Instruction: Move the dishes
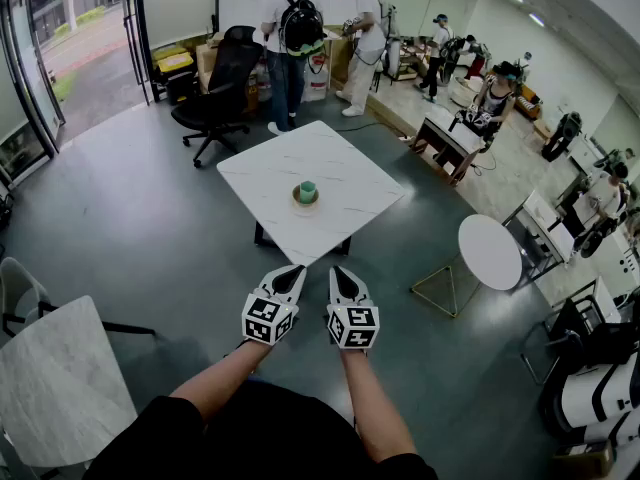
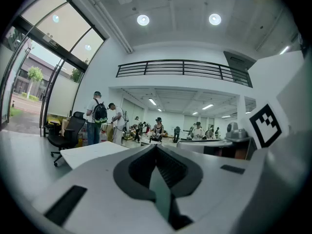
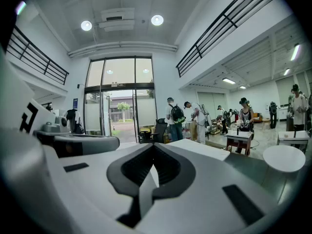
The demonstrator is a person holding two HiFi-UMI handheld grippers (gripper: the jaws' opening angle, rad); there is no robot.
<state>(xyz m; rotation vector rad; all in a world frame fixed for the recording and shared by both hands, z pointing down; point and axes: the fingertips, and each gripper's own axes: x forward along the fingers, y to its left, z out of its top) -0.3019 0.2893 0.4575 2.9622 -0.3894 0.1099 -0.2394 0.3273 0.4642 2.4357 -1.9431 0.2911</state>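
While neither one is close to the table yet, both grippers are pressed together with nothing in them. The left gripper [image 1: 291, 273] and right gripper [image 1: 344, 274] hang side by side off the near corner of the white square table [image 1: 260, 173], well apart from it, with their tips aimed at it. Each gripper view shows its jaws meeting in a tight seam, empty.

The dishes sit near the middle of that table: a small green cup [image 1: 307, 190] standing upright on a round tan saucer [image 1: 305, 202].

My guess is both are light, stiff and breakable, probably glazed and a bit slick. The cup looks loose on the saucer, so tipping the saucer could send it sliding. I'd pinch the cup by its wall at the rim, or grab the saucer's edge and keep it dead level.

The tabletop looks like smooth, marble-patterned stone with sharp corners. A black office chair [image 1: 225, 83] stands past the table's far side.
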